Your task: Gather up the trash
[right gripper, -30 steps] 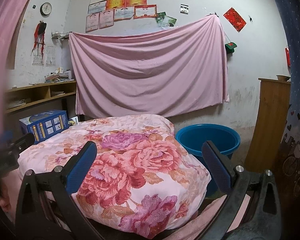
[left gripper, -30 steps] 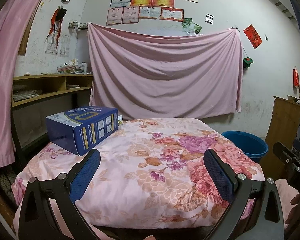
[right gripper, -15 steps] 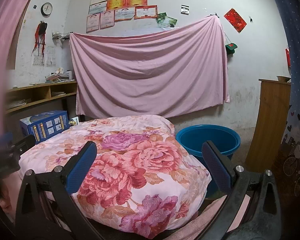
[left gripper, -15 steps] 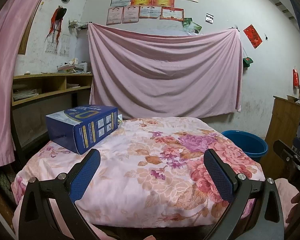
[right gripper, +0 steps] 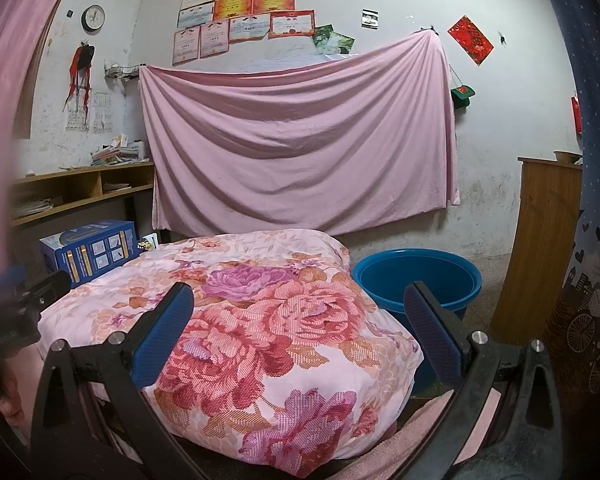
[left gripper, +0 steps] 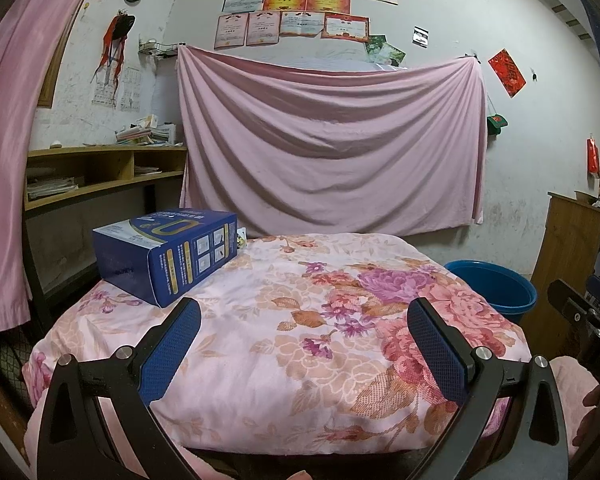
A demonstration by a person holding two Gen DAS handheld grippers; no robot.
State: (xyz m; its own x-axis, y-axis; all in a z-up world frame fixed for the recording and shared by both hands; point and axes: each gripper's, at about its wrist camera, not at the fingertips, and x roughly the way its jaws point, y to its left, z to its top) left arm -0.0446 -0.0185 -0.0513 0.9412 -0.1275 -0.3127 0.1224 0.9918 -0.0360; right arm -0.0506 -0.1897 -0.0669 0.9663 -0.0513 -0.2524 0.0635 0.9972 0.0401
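Observation:
A blue cardboard box (left gripper: pixel 168 254) lies on the far left corner of a floral quilt (left gripper: pixel 292 320); the right wrist view shows the same box (right gripper: pixel 90 250) at the left. A round blue tub (right gripper: pixel 418 282) stands on the floor right of the quilt, also seen as a blue tub (left gripper: pixel 494 290) in the left wrist view. My left gripper (left gripper: pixel 304 344) is open over the quilt's near edge, holding nothing. My right gripper (right gripper: pixel 300 332) is open too, with empty space between its blue pads, over the quilt's right corner.
A pink sheet (left gripper: pixel 332 148) hangs on the back wall. Wooden shelves (left gripper: pixel 100 176) with papers run along the left. A wooden cabinet (right gripper: pixel 544 240) stands at the right beside a dark patterned curtain (right gripper: pixel 592 200). A small item (right gripper: pixel 150 242) lies behind the box.
Both views have shifted very slightly; the grippers stay open and the box, quilt and tub have not moved.

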